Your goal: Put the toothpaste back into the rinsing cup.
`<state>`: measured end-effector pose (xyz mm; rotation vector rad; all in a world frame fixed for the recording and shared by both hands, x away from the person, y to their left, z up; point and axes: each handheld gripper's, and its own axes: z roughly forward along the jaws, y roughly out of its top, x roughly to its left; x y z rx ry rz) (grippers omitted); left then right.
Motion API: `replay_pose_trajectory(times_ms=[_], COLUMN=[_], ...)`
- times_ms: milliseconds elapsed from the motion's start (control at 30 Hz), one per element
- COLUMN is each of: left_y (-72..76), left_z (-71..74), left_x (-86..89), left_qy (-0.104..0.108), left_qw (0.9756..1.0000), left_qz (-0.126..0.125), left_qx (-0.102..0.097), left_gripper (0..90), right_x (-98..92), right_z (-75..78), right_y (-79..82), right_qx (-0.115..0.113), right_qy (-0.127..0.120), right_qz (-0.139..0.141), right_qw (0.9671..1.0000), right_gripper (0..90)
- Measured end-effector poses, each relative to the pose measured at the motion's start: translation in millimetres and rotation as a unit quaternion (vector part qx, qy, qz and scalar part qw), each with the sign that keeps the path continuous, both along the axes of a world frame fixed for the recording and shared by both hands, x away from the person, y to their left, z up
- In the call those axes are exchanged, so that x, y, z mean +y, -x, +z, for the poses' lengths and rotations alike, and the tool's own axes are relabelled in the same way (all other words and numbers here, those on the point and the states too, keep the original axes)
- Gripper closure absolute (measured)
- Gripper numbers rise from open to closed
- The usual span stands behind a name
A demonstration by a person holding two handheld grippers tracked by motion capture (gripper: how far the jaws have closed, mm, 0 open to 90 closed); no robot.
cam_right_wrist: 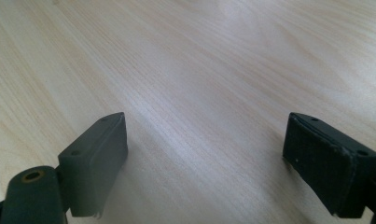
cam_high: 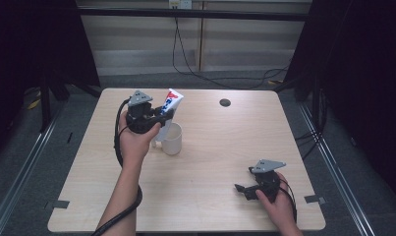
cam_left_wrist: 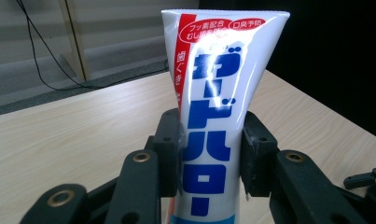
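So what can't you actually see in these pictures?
- Toothpaste tube cap end: cut off by the bottom edge of the left gripper view; hidden behind the left tool in the high view.
- Inside of the mug: too small in the high view.
- Small tube print: glare-washed.

Bare tabletop all around my right gripper, wide open room between its jaws. Only obstruction: cream mug beside my left gripper, left-centre.
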<state>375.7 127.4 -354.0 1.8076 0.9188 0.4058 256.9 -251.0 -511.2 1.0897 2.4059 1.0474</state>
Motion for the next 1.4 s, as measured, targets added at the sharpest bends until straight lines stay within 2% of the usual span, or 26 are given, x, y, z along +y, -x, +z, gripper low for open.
replay_pose_trajectory(times_ms=[333, 533, 833, 1100, 1400], left_y=[-6.5, -11.4, -17.6, -23.9, -28.4], left_z=[-4.2, -7.4, -14.2, -16.2, -25.3], left_x=[-7.0, -13.0, -16.4, -19.9, -26.5], left_qy=[-0.001, 0.007, 0.004, 0.006, -0.001], left_qw=[1.0000, 1.0000, 1.0000, 0.9999, 1.0000], left_qz=[-0.005, -0.003, 0.002, 0.002, 0.003], left_qx=[-0.004, -0.006, -0.003, -0.008, -0.008], left_gripper=[64.5, 64.3, 64.1, 63.9, 63.5], right_x=[0.0, 0.0, 0.0, 0.0, 0.1], right_z=[0.0, 0.0, 0.0, 0.1, 0.1], right_y=[0.1, 0.1, 0.0, 0.1, 0.1], right_qx=[0.001, 0.001, 0.000, 0.001, 0.001], right_qy=[0.000, 0.000, 0.000, 0.000, 0.000], right_qz=[0.000, 0.000, 0.000, 0.000, 0.000], right_qw=[1.0000, 1.0000, 1.0000, 1.0000, 1.0000], right_gripper=[13.6, 13.6, 13.6, 13.6, 13.6])
